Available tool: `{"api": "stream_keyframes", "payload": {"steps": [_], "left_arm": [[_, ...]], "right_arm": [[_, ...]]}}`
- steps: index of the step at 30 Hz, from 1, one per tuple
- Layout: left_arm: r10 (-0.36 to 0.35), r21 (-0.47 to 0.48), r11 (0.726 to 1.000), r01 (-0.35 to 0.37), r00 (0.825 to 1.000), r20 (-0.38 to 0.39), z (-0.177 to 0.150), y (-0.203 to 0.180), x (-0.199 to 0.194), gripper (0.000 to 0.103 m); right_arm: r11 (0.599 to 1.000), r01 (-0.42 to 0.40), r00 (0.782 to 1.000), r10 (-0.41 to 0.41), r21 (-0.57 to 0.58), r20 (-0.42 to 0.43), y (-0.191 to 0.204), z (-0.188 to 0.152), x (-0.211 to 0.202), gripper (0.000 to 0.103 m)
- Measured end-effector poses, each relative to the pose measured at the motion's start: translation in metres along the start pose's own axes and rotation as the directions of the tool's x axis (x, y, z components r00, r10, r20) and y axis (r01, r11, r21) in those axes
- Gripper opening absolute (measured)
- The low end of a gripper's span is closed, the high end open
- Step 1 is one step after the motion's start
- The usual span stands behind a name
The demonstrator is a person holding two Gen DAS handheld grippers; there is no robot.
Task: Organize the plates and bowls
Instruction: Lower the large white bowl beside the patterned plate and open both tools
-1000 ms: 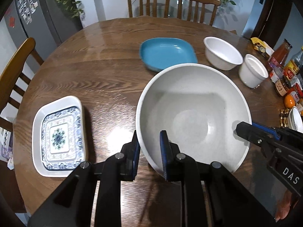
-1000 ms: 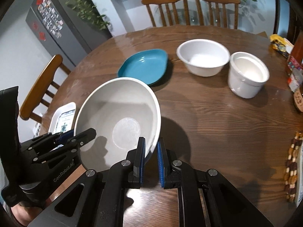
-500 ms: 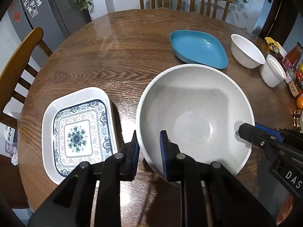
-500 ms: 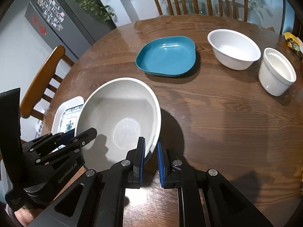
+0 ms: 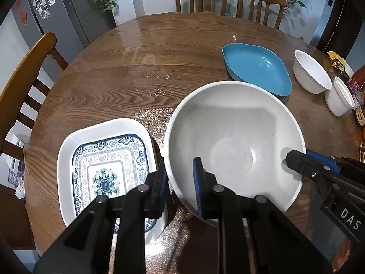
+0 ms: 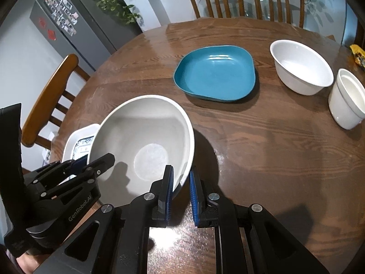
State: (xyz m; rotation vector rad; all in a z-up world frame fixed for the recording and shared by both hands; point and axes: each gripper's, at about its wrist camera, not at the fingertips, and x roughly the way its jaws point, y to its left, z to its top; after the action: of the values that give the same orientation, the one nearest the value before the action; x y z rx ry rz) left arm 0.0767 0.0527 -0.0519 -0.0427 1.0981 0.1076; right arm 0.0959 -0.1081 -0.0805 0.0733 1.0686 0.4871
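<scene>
A large speckled grey bowl [image 5: 235, 137] [image 6: 141, 132] hangs just over the wooden table [image 5: 114, 80], held from two sides. My left gripper [image 5: 180, 180] is shut on the bowl's near-left rim. On the opposite rim my right gripper [image 6: 181, 182] is shut, one finger inside the bowl and one outside. Each gripper also shows in the other's view: right gripper [image 5: 296, 159], left gripper [image 6: 91, 166]. A blue-patterned rectangular white plate [image 5: 105, 166] [image 6: 79, 141] lies right beside the bowl on its left, partly under my left fingers.
A teal plate [image 5: 255, 68] [image 6: 216, 73], a white bowl [image 5: 311, 73] [image 6: 301, 66] and a white ribbed cup [image 5: 340, 98] [image 6: 346, 105] stand at the far right. Jars and packets [image 5: 358, 86] crowd the right edge. Wooden chairs [image 5: 22, 80] ring the table.
Both grippers have carried the grey bowl leftward and slightly down. The patterned plate now sits closer, its edge under the left gripper; the teal plate and white bowls have slid off to the right.
</scene>
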Motion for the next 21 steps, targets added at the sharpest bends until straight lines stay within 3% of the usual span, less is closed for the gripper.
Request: {"api": "stream_keyframes", "payload": {"steps": [7,11,16,21], "left_arm": [[-0.002,-0.008,1.000,0.002,1.000,0.000,0.004,0.001,0.001,0.021],[0.003,-0.005,1.000,-0.003,1.000,0.025,0.005,0.001,-0.004,0.043],[0.010,-0.009,1.000,-0.009,0.999,0.048,0.008,0.003,-0.011,0.047],[0.016,-0.010,1.000,-0.016,0.997,0.080,0.009,0.001,-0.021,0.071]], "right_arm": [[1.000,-0.025,1.000,0.025,0.011,-0.005,-0.003,0.003,0.001,0.014],[1.000,-0.027,1.000,0.027,0.010,-0.004,-0.004,0.003,-0.002,0.016],[0.999,-0.031,0.999,0.031,0.025,0.012,-0.008,0.003,-0.007,0.027],[0.999,-0.032,0.999,0.031,0.037,0.030,-0.014,0.003,-0.014,0.029]]}}
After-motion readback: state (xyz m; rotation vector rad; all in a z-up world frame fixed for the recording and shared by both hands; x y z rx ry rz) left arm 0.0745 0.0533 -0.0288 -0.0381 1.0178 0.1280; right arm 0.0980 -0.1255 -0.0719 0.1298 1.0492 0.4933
